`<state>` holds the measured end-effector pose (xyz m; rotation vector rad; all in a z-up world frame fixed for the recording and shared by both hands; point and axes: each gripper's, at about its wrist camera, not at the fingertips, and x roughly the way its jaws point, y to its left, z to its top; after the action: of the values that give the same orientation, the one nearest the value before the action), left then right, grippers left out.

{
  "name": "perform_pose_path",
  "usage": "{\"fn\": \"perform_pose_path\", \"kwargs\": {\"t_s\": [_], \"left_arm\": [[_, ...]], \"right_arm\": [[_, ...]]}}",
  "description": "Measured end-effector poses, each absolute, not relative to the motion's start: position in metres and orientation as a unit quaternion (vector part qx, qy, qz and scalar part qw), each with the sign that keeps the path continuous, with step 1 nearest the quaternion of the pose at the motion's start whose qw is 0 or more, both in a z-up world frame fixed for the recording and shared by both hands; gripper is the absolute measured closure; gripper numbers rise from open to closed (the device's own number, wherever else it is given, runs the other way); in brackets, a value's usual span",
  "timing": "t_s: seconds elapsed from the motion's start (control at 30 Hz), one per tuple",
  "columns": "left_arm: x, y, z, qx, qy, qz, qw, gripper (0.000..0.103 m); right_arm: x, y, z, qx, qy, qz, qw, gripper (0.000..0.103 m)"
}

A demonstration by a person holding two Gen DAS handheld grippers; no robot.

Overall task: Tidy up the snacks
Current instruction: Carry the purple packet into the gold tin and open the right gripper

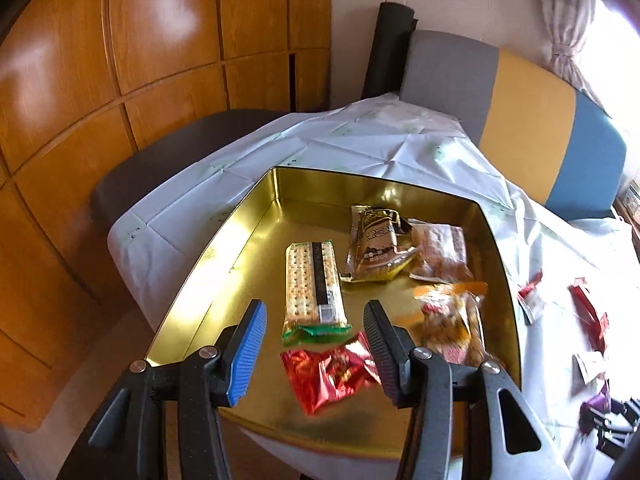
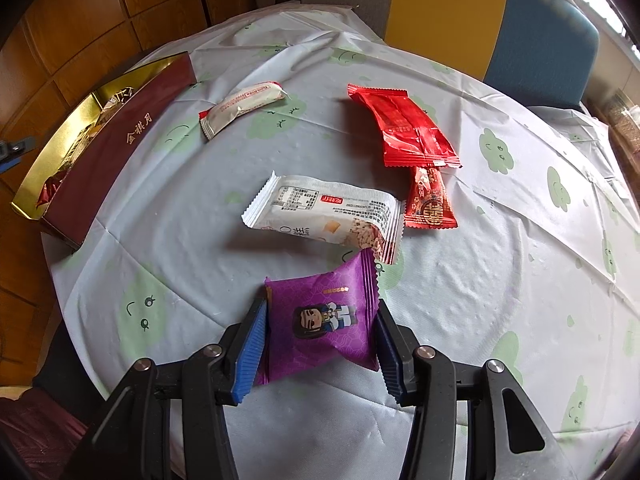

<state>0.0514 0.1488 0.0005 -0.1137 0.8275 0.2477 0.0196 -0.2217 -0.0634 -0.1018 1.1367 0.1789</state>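
Note:
My left gripper (image 1: 314, 306) hangs open over a gold tin (image 1: 224, 248). Under its fingers a red foil packet (image 1: 328, 376) lies on the tin floor, and neither pad presses it. Also in the tin are a cracker pack (image 1: 314, 280), a brown packet (image 1: 374, 244), a clear packet (image 1: 440, 252) and a blurred orange one (image 1: 452, 320). My right gripper (image 2: 320, 304) is shut on a purple snack packet (image 2: 324, 324) low over the tablecloth. Beyond it lie a white packet (image 2: 324, 212), a small white bar (image 2: 240, 108), a red packet (image 2: 404, 128) and a small red bar (image 2: 428, 200).
The tin's maroon outer wall (image 2: 120, 140) stands at the table's left edge. A round table carries a pale cloud-print cloth (image 2: 500, 280). A grey, yellow and blue chair back (image 1: 520, 108) stands behind it, a dark chair (image 1: 180, 152) at left, and wooden cabinets (image 1: 120, 60) beyond.

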Motion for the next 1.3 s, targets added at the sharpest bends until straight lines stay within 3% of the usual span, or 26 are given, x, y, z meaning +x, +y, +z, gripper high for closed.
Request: {"fn": "perform_pose_path", "kwargs": {"t_s": [0.63, 1.3], "left_arm": [[0.015, 0.153, -0.004, -0.052, 0.396, 0.114, 0.909, 0.052], [0.002, 0.187, -0.008, -0.092, 0.389, 0.144, 0.905, 0.052]], "right_arm": [[0.024, -0.19, -0.039, -0.037, 0.51, 0.104, 0.853, 0.055], [0.057, -0.001, 0.009, -0.077, 0.45, 0.281, 0.844, 0.055]]}}
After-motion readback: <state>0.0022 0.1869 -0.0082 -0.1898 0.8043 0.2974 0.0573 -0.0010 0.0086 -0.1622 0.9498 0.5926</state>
